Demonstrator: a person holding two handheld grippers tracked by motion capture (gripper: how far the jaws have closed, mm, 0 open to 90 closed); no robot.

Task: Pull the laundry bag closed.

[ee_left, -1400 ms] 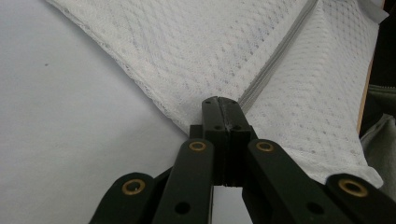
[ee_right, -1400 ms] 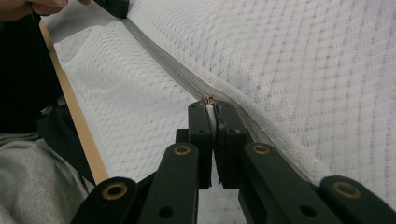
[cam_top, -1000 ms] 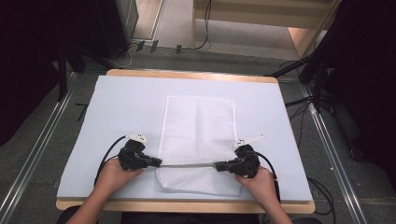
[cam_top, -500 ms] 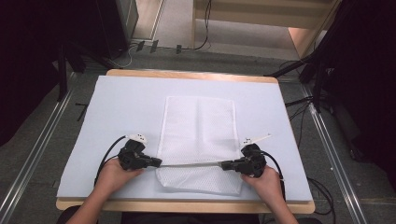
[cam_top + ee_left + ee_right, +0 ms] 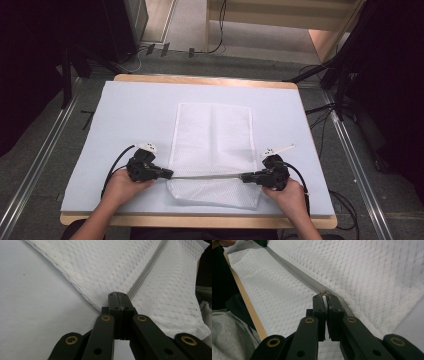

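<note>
A white mesh bag (image 5: 212, 135) lies flat on the pale mat (image 5: 125, 115), with a grey zipper (image 5: 207, 176) running across its near end. My left gripper (image 5: 170, 175) is shut on the bag's left edge where the zipper ends. In the left gripper view the jaws (image 5: 119, 296) pinch the mesh (image 5: 105, 267) at the foot of the zipper (image 5: 147, 272). My right gripper (image 5: 244, 176) is shut on the zipper near the bag's right side. The right gripper view shows its tips (image 5: 325, 298) closed over the zipper (image 5: 294, 272), which is pulled taut between both grippers.
The mat covers a wooden table whose front edge (image 5: 200, 221) is close to the hands. Cables (image 5: 112, 167) trail from both grippers. Metal floor rails (image 5: 350, 150) and dark equipment stand around the table.
My right gripper has shifted slightly to the right along the zipper line. The left gripper and the bag have stayed put.
</note>
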